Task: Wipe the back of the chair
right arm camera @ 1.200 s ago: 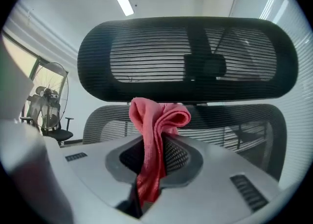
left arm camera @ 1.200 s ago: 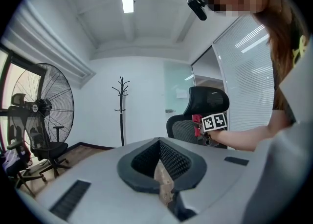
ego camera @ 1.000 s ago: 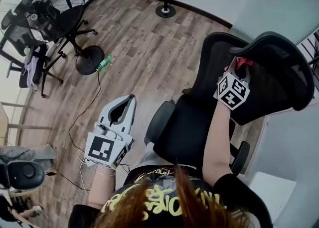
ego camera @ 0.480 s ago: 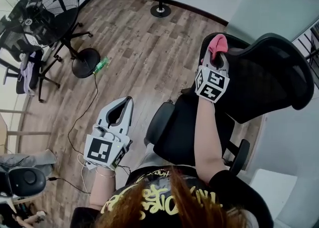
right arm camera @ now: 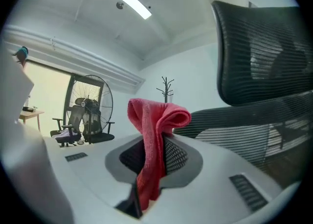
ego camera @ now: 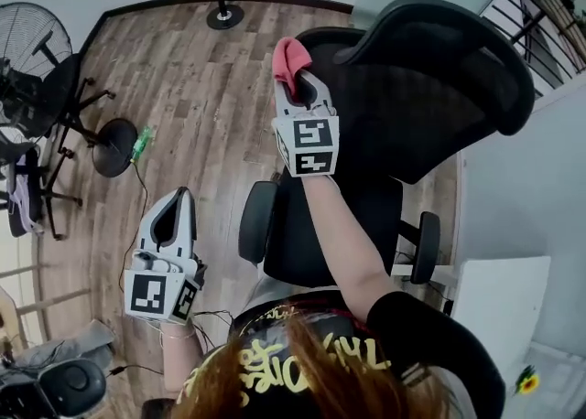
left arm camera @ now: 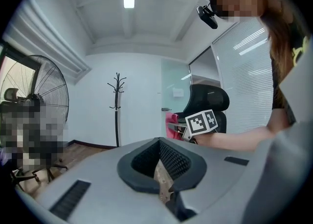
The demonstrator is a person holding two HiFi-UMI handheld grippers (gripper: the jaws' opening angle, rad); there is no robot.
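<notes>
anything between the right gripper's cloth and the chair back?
Nothing visible. The folded red cloth, clamped in the right gripper, sits right at the left edge of the black mesh chair back. Whether they touch is unclear.

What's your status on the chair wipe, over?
Right gripper shut on red cloth, beside mesh backrest, contact unclear. Left gripper shut, empty, low over floor. Nothing in the way.
</notes>
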